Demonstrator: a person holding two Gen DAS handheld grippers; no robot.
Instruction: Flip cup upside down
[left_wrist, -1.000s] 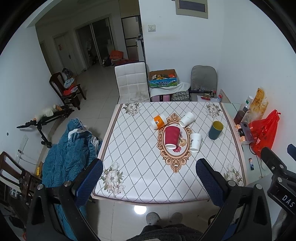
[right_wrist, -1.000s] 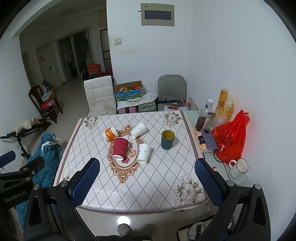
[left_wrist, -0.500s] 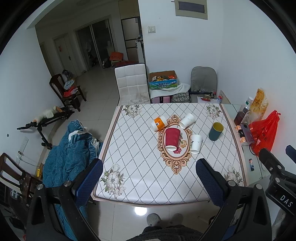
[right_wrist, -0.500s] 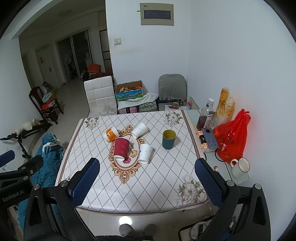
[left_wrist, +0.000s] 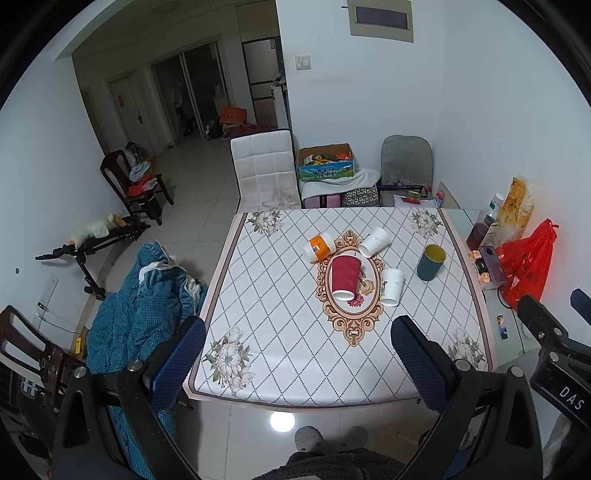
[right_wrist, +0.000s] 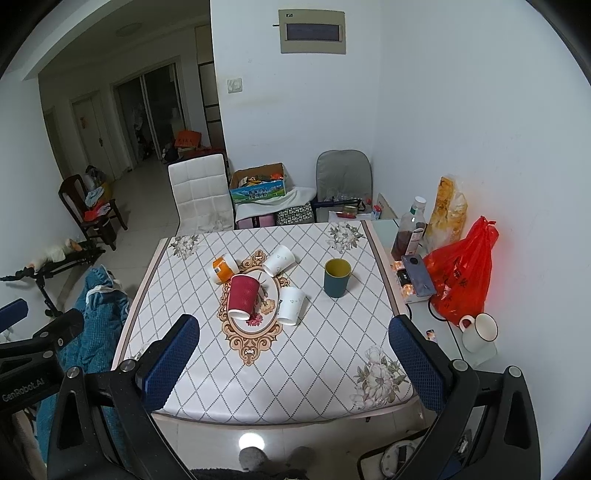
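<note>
Teal cup (right_wrist: 337, 277) upright, far ahead of both gaping grippers; nothing held.

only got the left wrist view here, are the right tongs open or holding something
observer: the right tongs are open and empty, above the near edge of the patterned dining table.
operator: any cup off to the right that i can't see
observer: yes, a white enamel mug with a dark rim stands upright on the glass side table, just in front of the red plastic bag.
operator: which way is its handle
observer: the handle points left, towards the dining table.
</note>
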